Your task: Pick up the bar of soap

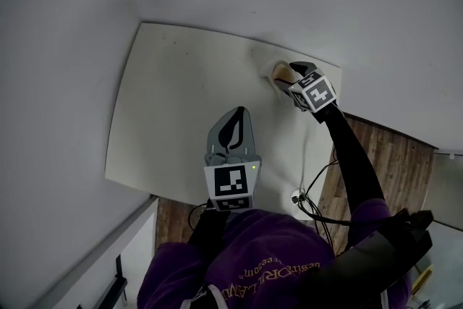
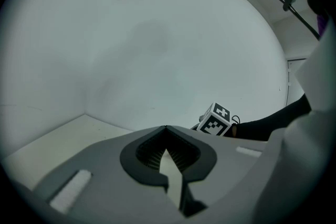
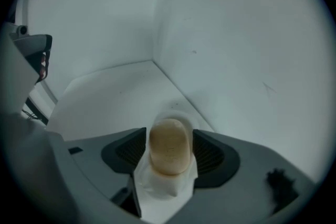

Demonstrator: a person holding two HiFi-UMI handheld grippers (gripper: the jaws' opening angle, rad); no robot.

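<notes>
Bar of soap: tan, oval, rounded top, matte and slightly pitted. It sits on a smooth white dish at the far right corner of the flat white table, by the wall. Right gripper jaws are wide and straddle the soap, ribbed dark pads not clamping. Left gripper jaws are closed and empty, above the table's near edge.

Head view: from high above the table, facing steeply down, whole top in frame. Left gripper view: low at the table's near edge, facing across toward the walls, catching the right gripper's marker cube. Right gripper view: close over the table's far right corner, tilted down. Shared: that corner.
</notes>
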